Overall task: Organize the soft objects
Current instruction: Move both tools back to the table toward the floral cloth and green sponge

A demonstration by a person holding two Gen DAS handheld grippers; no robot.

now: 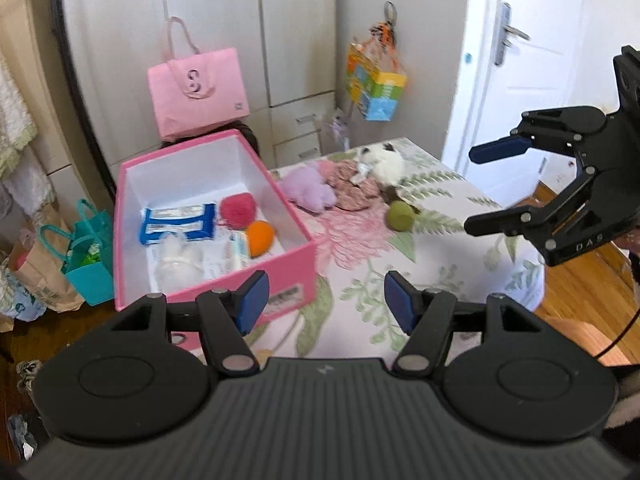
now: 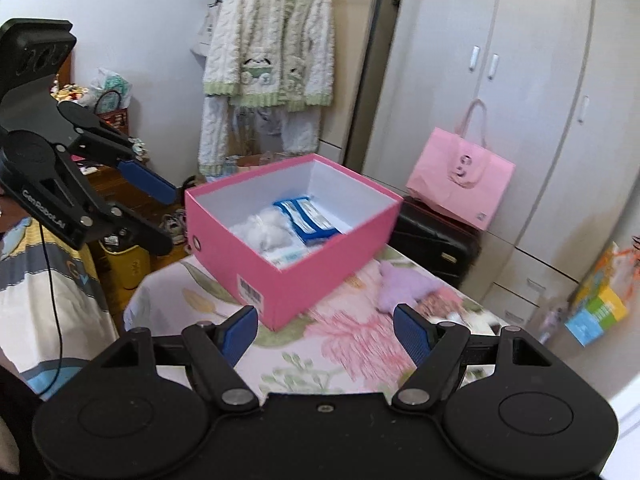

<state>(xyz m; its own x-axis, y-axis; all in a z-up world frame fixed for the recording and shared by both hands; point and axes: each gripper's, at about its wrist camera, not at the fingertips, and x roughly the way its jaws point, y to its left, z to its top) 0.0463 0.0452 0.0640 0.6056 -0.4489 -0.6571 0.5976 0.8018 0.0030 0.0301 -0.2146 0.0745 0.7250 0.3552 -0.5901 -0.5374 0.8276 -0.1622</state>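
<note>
- pink box (image 1: 208, 216) open on the left of the floral tablecloth (image 1: 440, 264), with a red soft ball (image 1: 238, 209), an orange one (image 1: 261, 237), a blue-and-white packet (image 1: 178, 224) and a white fluffy piece (image 2: 264, 230) inside.
- right of the box on the cloth: purple plush (image 1: 310, 190), pink patterned soft item (image 1: 354, 186), white plush (image 1: 386, 164), green ball (image 1: 400, 216).
- left gripper (image 1: 326, 302) spread wide, holding nothing, above the near cloth just beside the box.
- right gripper (image 2: 326, 334) likewise spread and empty, touching nothing.
- pink bag (image 1: 198, 90) far behind.
</note>
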